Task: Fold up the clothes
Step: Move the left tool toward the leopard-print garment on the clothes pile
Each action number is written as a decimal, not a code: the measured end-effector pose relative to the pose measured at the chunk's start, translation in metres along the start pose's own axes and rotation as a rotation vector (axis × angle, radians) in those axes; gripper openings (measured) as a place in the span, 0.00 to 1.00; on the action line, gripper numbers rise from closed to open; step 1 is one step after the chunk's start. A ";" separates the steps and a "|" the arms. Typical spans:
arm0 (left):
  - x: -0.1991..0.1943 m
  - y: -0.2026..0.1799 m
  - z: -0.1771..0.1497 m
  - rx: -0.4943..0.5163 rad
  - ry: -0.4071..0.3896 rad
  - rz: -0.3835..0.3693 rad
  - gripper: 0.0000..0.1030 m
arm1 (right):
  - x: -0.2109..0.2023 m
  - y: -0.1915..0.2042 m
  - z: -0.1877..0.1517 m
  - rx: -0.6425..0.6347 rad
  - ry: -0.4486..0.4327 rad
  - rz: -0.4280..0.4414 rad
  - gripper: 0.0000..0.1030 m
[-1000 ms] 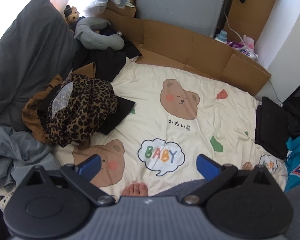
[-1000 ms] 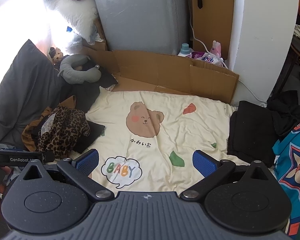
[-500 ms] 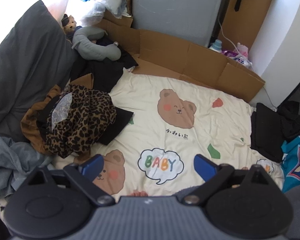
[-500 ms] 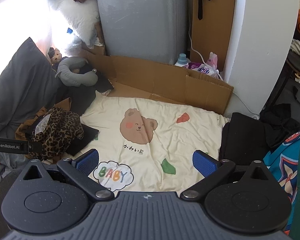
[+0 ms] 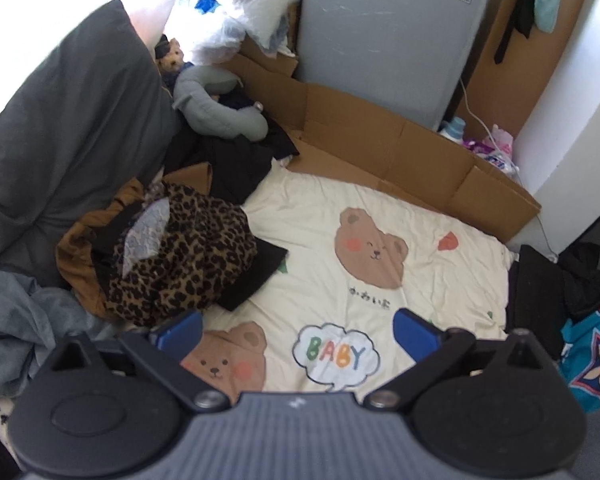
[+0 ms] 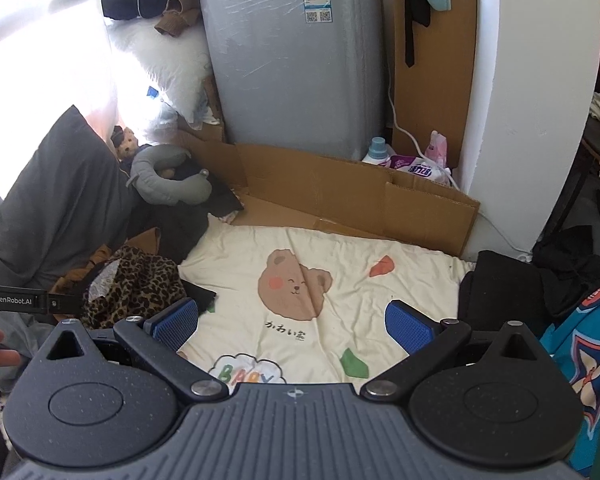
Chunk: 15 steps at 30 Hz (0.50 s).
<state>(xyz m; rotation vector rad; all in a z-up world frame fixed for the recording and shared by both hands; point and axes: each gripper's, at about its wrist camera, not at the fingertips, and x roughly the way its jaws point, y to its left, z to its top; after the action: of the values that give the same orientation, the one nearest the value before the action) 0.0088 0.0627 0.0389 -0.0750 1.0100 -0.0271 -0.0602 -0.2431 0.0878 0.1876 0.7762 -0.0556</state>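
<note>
A heap of clothes with a leopard-print garment [image 5: 184, 248] on top lies at the left edge of a cream bear-print blanket [image 5: 420, 280]; it also shows in the right wrist view [image 6: 136, 284]. A folded black garment [image 5: 534, 292] lies at the blanket's right edge, also in the right wrist view [image 6: 500, 288]. My left gripper [image 5: 296, 330] is open and empty, held above the blanket's near part. My right gripper [image 6: 292, 322] is open and empty, held high over the blanket [image 6: 340, 256]. The left gripper's body shows at the left in the right wrist view [image 6: 16, 300].
A dark grey pillow [image 5: 68, 140] and a grey neck pillow [image 5: 220, 116] lie at the left. Flattened cardboard [image 5: 400, 152] borders the blanket's far side, with a grey appliance [image 6: 296, 64] behind. A blue patterned cloth [image 5: 592, 352] lies at the right. Grey clothing [image 5: 24, 320] lies near left.
Both grippers have risen and tilted up, so more of the far wall and appliance shows. Both stay open and empty. The clothes have not moved.
</note>
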 end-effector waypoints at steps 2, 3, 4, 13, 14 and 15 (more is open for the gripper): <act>0.000 0.006 0.002 -0.014 -0.006 -0.007 1.00 | 0.003 0.003 0.003 0.006 0.005 0.013 1.00; 0.001 0.009 0.003 -0.020 -0.009 -0.006 1.00 | 0.004 0.004 0.005 0.007 0.006 0.019 1.00; 0.001 0.011 0.004 -0.025 -0.011 -0.003 1.00 | 0.006 0.006 0.006 0.007 0.008 0.024 1.00; 0.018 0.035 0.014 -0.075 0.010 -0.005 1.00 | 0.028 0.011 0.014 0.011 0.019 0.011 1.00; 0.019 0.038 0.016 -0.080 0.012 -0.005 1.00 | 0.031 0.010 0.015 0.016 0.023 0.011 1.00; 0.021 0.040 0.017 -0.084 0.014 -0.005 1.00 | 0.035 0.009 0.016 0.020 0.027 0.012 1.00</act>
<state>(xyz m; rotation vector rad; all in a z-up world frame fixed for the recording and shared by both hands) 0.0337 0.1026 0.0273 -0.1545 1.0249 0.0102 -0.0233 -0.2371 0.0761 0.2121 0.8016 -0.0499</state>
